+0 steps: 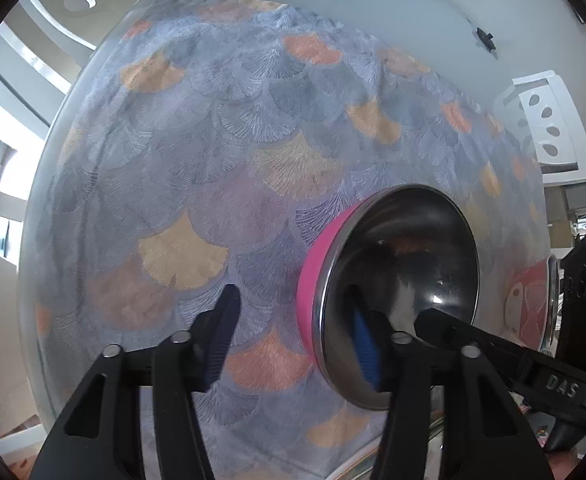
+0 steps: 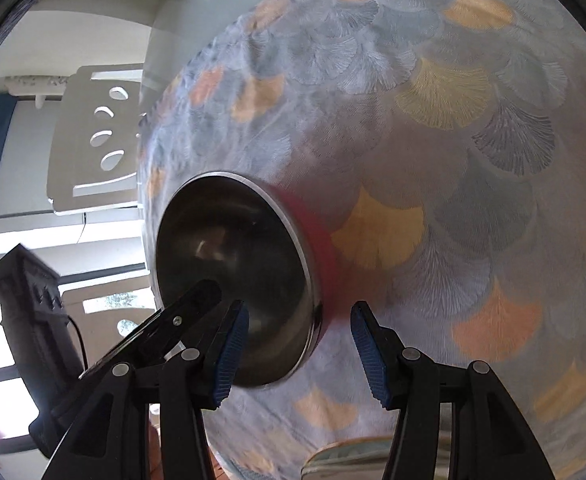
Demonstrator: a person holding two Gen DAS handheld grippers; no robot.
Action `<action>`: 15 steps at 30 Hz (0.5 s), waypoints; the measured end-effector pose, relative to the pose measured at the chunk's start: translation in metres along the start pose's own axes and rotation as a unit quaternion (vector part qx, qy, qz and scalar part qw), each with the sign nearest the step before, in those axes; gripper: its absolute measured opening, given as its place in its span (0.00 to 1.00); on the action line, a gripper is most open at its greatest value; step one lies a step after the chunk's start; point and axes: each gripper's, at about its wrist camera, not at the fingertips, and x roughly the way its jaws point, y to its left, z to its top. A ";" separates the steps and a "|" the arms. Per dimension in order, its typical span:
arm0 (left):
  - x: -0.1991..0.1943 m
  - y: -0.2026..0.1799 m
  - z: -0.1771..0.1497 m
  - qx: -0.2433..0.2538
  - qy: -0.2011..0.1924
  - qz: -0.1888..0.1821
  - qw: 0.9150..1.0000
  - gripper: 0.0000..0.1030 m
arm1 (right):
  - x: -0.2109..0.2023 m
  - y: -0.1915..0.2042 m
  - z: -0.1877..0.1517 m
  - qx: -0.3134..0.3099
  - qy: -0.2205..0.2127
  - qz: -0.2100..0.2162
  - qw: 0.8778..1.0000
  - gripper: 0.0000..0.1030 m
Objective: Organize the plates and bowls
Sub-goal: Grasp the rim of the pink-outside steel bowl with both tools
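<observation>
Here, both tools sit low over the same pink bowl (image 1: pixel 389 300), which stands on the counter (image 1: pixel 213 160) with its fan-patterned cloth, at the lower right of the left wrist view and the centre left of the right wrist view. My left tool (image 1: pixel 297 340) straddles the near rim: one finger hangs outside the pink wall, the other dips inside the steel interior, and I see a clear gap on the outer side, so the jaws are only partly open and not yet pinching. My right tool (image 2: pixel 299 344) is likewise part-open and holds nothing; its left pad (image 2: pixel 231 356) lies over the bowl's lower rim, while its right pad stands over bare cloth. A second bowl (image 1: pixel 533 300), red-patterned, peeks in at the right edge of the left wrist view, mostly hidden behind the other tool's black body.

My worry is crowding. Two tools converging on one small rim could knock each other or nudge the bowl aside. The polished steel looks slippery, so a shallow pinch may let it tip. Dragging could also bunch the cloth.
</observation>
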 end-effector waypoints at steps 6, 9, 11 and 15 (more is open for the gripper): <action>0.016 0.008 -0.001 -0.009 0.013 -0.017 1.000 0.30 | 0.010 -0.011 0.007 0.015 -0.002 -0.021 1.000 0.44; 0.014 0.010 -0.004 -0.013 0.004 -0.038 0.999 0.21 | 0.014 -0.017 0.006 0.016 -0.002 -0.016 1.000 0.32; 0.013 0.005 -0.006 -0.002 -0.002 -0.040 0.999 0.14 | 0.015 -0.014 0.006 0.007 -0.005 -0.007 1.000 0.25; 0.011 -0.005 -0.007 0.012 -0.003 -0.023 1.000 0.12 | 0.011 -0.003 0.001 -0.017 -0.024 -0.027 0.999 0.14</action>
